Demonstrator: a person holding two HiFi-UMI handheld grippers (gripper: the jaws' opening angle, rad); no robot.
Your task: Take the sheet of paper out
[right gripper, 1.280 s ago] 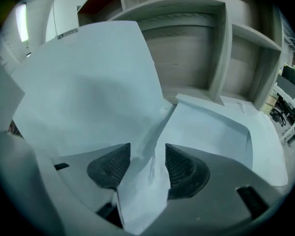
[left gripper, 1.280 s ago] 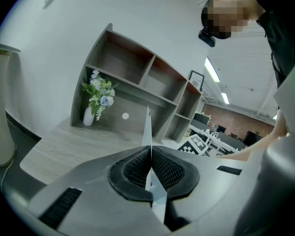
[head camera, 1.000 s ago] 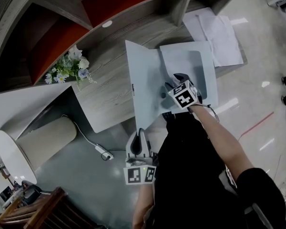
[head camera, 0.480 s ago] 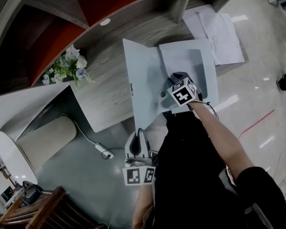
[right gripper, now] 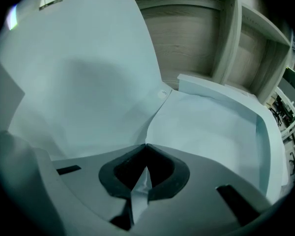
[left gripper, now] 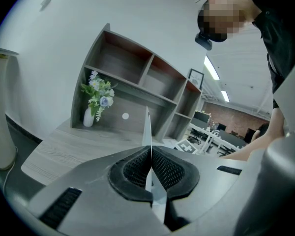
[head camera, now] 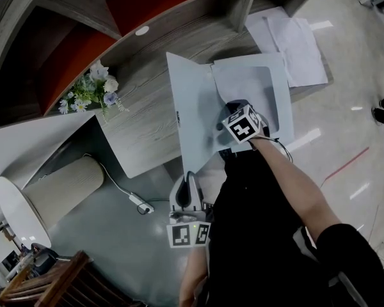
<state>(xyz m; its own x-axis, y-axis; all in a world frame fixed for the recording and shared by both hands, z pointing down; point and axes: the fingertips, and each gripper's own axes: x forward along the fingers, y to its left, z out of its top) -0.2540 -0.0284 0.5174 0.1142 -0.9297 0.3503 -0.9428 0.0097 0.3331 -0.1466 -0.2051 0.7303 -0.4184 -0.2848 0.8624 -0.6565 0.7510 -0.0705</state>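
A pale blue-grey folder lies open on the wooden desk, its front edge hanging over the desk's rim. My left gripper is shut on that near edge, which shows edge-on as a thin folder edge between the left gripper's pads. A white sheet of paper lies inside the folder. My right gripper points steeply down onto it. The right gripper's jaws have just been closing and now pinch a crumpled fold of the sheet.
A vase of flowers stands at the desk's left by the shelf unit. Loose white papers lie at the back right. A cream cylinder, a cable with a plug and a wooden chair are on the floor at left.
The right gripper has edged slightly toward the fold of the folder. The left gripper and the folder have kept still.
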